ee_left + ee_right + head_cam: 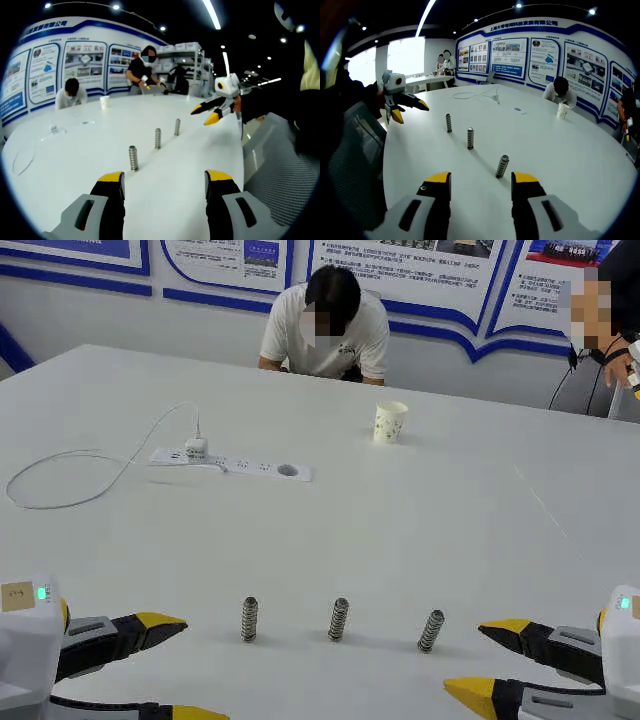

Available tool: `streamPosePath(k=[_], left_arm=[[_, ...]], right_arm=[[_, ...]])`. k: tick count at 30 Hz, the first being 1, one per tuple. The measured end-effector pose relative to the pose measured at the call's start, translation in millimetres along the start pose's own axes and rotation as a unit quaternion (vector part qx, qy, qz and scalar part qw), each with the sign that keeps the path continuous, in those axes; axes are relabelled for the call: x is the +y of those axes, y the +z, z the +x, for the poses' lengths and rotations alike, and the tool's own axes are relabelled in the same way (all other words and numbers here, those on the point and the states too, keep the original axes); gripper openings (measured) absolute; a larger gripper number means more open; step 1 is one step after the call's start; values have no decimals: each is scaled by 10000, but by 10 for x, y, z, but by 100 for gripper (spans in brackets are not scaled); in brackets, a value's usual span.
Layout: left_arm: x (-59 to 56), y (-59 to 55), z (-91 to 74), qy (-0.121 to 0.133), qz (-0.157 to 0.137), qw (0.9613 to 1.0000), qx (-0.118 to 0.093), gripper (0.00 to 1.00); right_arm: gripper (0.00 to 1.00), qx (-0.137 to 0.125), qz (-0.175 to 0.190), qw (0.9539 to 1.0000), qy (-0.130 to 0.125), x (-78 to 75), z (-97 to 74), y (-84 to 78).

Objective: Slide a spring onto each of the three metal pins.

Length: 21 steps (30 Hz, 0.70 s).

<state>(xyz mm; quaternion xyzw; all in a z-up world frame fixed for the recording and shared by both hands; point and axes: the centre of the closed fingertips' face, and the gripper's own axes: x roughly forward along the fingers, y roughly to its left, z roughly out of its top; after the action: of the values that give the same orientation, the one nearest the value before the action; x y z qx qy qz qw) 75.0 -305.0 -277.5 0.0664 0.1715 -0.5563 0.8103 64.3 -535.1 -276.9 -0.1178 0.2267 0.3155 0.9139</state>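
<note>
My left tongs point(203, 668) wide apart, hold nothing. My right tongs point(463, 657) same. Three grey metal coil springs point(339, 619) stand upright in row on white table point(400, 530), straight between both tongs. Rightmost spring point(431, 631) leans, closest to right tongs.

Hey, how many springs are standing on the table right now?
3, in a row near the front edge of the table: the left spring, the middle spring and the right spring, which leans slightly. None looks hidden.
</note>
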Motion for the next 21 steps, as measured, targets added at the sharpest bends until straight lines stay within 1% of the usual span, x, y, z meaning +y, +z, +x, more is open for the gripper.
streamPosePath(k=[9, 18, 21], left_arm=[[22, -35, 3, 41, -59, 10000, 16, 67], [46, -48, -8, 85, -92, 9999, 20, 68], [57, -56, -10, 99, -108, 9999, 22, 68]], right_arm=[[55, -21, 49, 10000, -26, -31, -59, -38], [58, -60, 78, 9999, -70, -66, -102, -41], [58, -56, 66, 9999, -57, -52, -111, -43]])
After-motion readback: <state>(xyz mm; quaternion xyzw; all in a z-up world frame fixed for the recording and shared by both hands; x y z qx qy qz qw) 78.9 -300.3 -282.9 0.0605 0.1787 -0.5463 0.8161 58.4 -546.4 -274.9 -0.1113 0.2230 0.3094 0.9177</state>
